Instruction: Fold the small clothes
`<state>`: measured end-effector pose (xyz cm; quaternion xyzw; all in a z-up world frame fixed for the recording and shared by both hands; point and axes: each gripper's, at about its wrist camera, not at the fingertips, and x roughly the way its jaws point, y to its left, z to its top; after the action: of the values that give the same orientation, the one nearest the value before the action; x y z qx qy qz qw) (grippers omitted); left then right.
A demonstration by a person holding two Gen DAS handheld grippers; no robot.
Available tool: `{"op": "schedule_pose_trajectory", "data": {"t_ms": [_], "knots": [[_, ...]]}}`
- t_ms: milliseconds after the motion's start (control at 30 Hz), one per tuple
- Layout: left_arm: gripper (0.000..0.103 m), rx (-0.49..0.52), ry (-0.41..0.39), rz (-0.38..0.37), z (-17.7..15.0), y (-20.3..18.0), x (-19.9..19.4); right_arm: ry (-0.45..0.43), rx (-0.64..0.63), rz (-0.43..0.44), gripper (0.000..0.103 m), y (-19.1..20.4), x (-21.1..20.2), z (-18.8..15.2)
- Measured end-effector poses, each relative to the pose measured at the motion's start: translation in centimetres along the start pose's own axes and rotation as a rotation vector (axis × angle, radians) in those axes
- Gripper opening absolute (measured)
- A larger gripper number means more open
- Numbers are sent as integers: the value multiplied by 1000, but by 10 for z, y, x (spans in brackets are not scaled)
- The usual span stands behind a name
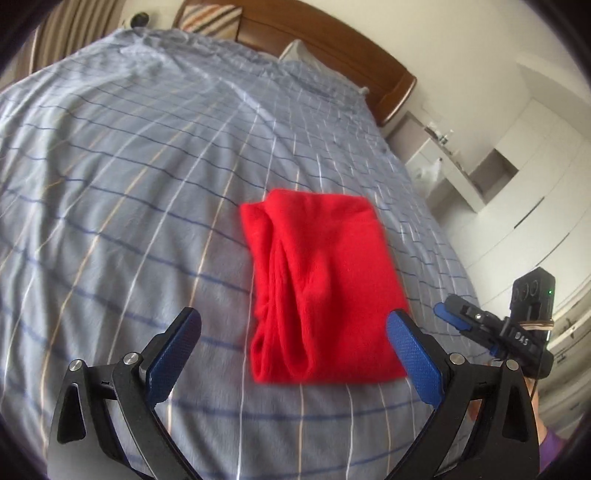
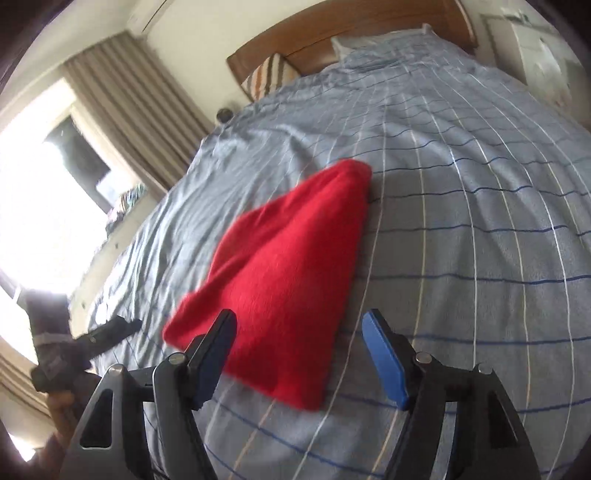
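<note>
A folded red garment lies flat on the checked blue-grey bedspread. In the left wrist view my left gripper is open and empty, its fingers just short of the garment's near edge. My right gripper shows at the right, beside the garment. In the right wrist view the same red garment lies ahead, and my right gripper is open and empty over its near edge. The left gripper shows dark at the far left.
A wooden headboard and a striped pillow stand at the far end of the bed. White cabinets line the right side. A curtained window is on the left in the right wrist view.
</note>
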<state>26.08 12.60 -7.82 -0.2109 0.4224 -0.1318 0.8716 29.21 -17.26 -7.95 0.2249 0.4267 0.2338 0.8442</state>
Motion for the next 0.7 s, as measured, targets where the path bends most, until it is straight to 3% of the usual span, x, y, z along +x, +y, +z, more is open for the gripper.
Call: {"op": "schedule_pose_trajectory", "data": {"t_ms": [100, 233, 300, 367, 400, 433, 467, 500, 600, 700], "knots": [[100, -25, 88, 60, 22, 8, 45, 38, 93, 44, 74, -17, 33, 21], [100, -81, 175, 7, 28, 21, 79, 104, 188, 147, 74, -30, 83, 25], [100, -53, 189, 34, 28, 18, 87, 114, 199, 148, 74, -30, 102, 23], [98, -7, 182, 53, 26, 8, 90, 118, 95, 85, 68, -12, 112, 25], [93, 23, 185, 66, 24, 2, 93, 124, 3, 14, 50, 2, 115, 24], [59, 65, 191, 81, 20, -6, 96, 112, -102, -64, 42, 18, 116, 22], [37, 94, 204, 61, 19, -11, 99, 89, -207, -133, 37, 34, 116, 20], [22, 98, 205, 52, 18, -14, 99, 69, -307, -189, 33, 51, 115, 15], [18, 122, 146, 89, 17, -23, 84, 0, -476, -277, 30, 85, 106, 9], [18, 147, 77, 71, 27, -35, 57, -77, -524, -269, 30, 104, 85, 17]]}}
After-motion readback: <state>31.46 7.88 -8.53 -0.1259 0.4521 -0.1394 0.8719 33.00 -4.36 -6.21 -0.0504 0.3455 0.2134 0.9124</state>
